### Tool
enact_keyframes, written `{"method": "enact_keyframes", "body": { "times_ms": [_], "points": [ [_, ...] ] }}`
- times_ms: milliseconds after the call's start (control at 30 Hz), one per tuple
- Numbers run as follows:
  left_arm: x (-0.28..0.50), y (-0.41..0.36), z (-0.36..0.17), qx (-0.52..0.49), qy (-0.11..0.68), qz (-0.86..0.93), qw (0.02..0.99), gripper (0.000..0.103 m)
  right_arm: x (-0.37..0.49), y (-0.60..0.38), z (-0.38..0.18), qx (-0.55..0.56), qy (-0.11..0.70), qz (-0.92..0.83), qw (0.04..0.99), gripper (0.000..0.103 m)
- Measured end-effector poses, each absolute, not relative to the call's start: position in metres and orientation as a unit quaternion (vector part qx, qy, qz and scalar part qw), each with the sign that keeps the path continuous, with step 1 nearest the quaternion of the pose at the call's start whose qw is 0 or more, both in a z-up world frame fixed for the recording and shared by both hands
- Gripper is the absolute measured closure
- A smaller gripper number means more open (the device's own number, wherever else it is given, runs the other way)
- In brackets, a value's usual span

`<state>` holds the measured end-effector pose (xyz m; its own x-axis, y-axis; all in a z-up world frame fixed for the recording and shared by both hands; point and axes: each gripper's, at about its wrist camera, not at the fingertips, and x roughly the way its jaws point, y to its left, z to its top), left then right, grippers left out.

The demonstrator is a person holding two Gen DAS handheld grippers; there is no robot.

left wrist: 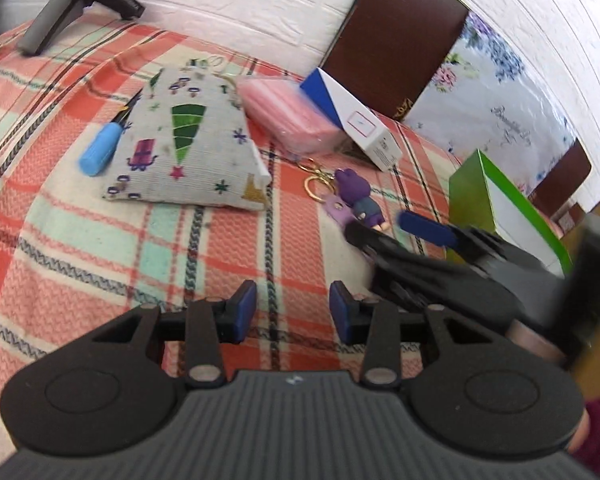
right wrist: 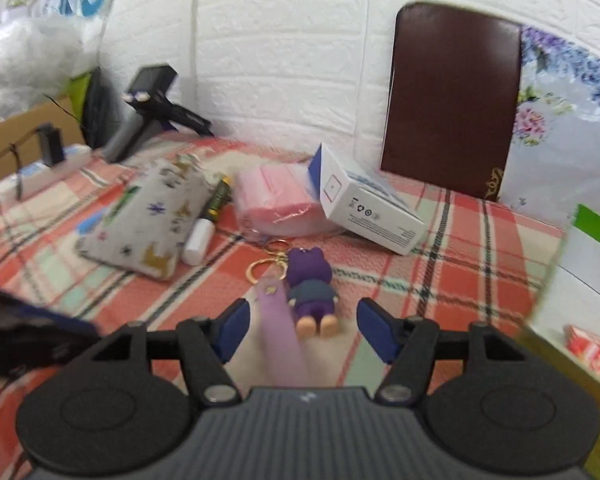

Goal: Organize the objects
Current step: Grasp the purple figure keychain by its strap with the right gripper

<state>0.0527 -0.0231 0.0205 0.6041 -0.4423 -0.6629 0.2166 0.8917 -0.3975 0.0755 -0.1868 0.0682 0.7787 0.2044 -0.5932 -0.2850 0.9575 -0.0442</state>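
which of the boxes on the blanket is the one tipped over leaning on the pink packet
The white and blue box, lying tilted against the pink packet. The green box stands upright, apart, off to the right.

White brick-pattern wall (right wrist: 284, 60); plaid blanket (left wrist: 100, 264); brown headboard (right wrist: 452, 100).

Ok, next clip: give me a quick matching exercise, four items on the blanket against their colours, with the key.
Items:
1. keychain figure
2. patterned pouch
3. tall box
4. wrapped packet

Colours:
A. green
B. pink
C. purple
D. grey with small prints

Pairs: 1-C, 2-D, 3-A, 4-B
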Motion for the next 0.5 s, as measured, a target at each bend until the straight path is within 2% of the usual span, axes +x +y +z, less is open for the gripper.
{"method": "enact_keyframes", "body": {
  "times_ms": [100,200,233,267,400,500],
  "points": [
    [0.054,-0.019,0.016,-0.152,0.410,-0.189,0.879,0.061,0.089,-0.190,0.064,-0.046,0.318,0.136,0.937,0.055],
    [0.058,-0.019,0.011,-0.171,0.420,-0.194,0.870,0.059,0.073,-0.192,0.062,-0.045,0.316,0.146,0.936,0.057],
    [0.059,-0.018,0.010,-0.178,0.422,-0.197,0.867,0.057,0.066,-0.194,0.062,-0.041,0.318,0.152,0.935,0.066],
    [0.060,-0.020,0.010,-0.181,0.421,-0.198,0.866,0.052,0.056,-0.196,0.062,-0.038,0.317,0.157,0.935,0.081],
    [0.058,-0.028,0.012,-0.186,0.428,-0.208,0.860,0.038,0.016,-0.205,0.064,-0.011,0.318,0.172,0.932,0.083],
    [0.053,-0.040,0.013,-0.178,0.434,-0.220,0.855,0.038,-0.004,-0.209,0.066,0.012,0.320,0.182,0.930,0.083]
  ]
}}
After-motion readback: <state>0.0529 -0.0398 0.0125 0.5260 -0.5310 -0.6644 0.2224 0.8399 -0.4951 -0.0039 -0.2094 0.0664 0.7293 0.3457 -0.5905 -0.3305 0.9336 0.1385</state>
